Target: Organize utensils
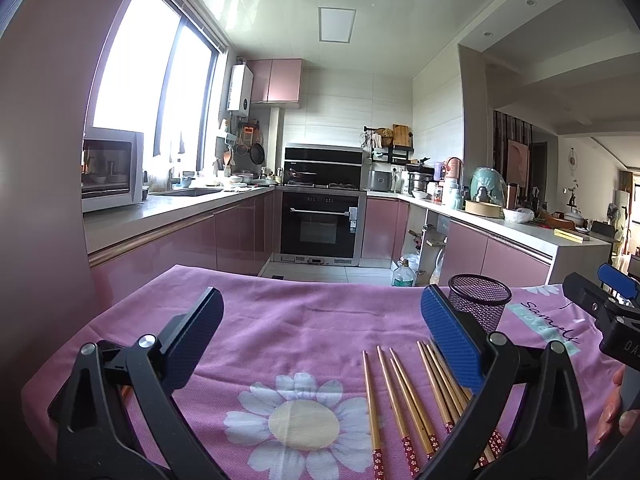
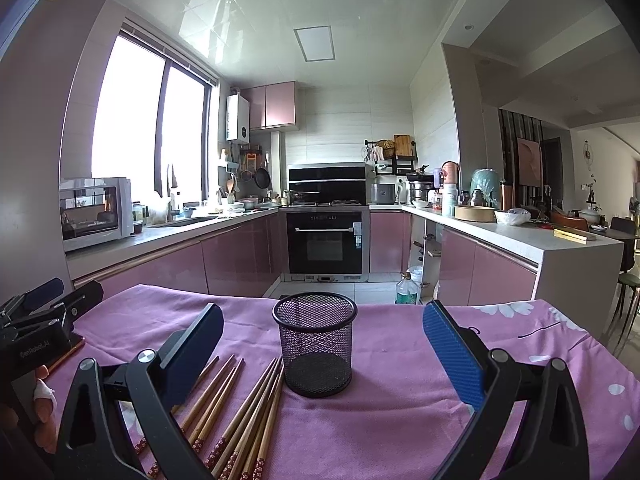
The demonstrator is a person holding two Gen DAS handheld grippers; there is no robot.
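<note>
Chopsticks (image 2: 236, 412) lie loose on the pink cloth (image 2: 400, 420) beside the empty mesh cup (image 2: 315, 348); both left gripper (image 1: 320, 344) and right gripper (image 2: 324, 356) gape wide, holding nothing, so first pickup is pending.

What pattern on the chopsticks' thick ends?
Red with small white flowers on the chopsticks, clearest in the left wrist view.

Left gripper (image 1: 320, 344) and right gripper (image 2: 324, 352), black triangular frames, silver screws, blue textured pads (image 1: 452, 344), white lettering, bare fingers.
</note>
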